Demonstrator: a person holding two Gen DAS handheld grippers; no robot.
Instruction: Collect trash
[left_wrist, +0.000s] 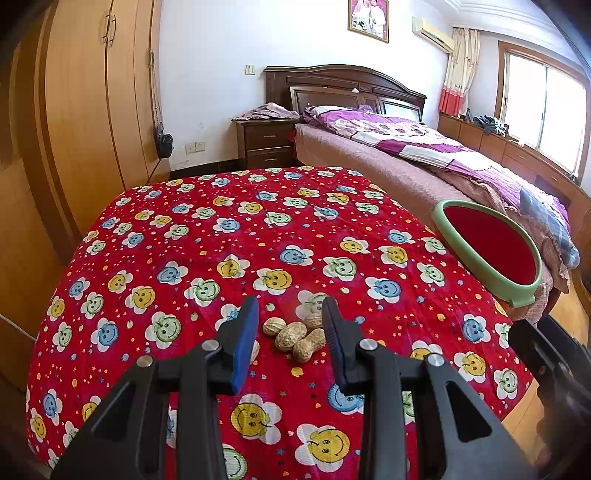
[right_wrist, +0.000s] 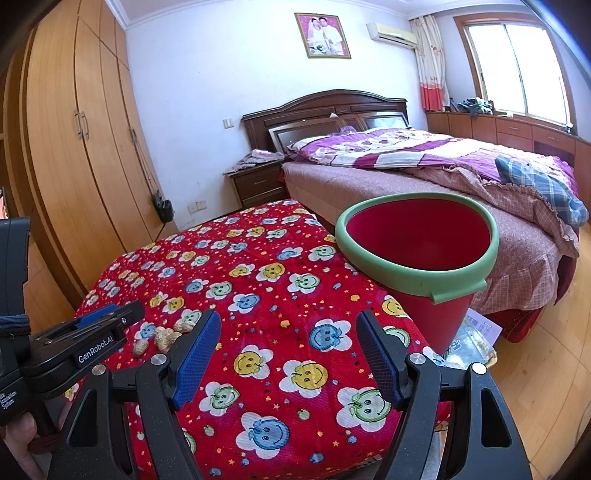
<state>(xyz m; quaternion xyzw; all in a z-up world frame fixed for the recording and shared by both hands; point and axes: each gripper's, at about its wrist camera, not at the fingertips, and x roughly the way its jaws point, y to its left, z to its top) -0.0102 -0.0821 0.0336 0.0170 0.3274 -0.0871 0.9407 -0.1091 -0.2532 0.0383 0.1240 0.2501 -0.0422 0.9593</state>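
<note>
Peanut shells (left_wrist: 295, 334) — a small heap on the red quilt (left_wrist: 207, 236), between my left gripper's (left_wrist: 290, 314) spread jaws; right gripper (right_wrist: 288, 332) agape, holding nothing; red bucket (right_wrist: 421, 236) apparently empty — shells uncollected.

Red smiley-flower quilt (left_wrist: 229, 236); tan peanuts (left_wrist: 295, 336); red bucket (right_wrist: 424, 258), green rim.

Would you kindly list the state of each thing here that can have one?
left gripper: open, fingers either side of the peanuts, not closed on them
right gripper: open, holding nothing
peanuts: loose pile on the quilt
red bucket: upright, looks empty
wardrobe doors: shut
</note>
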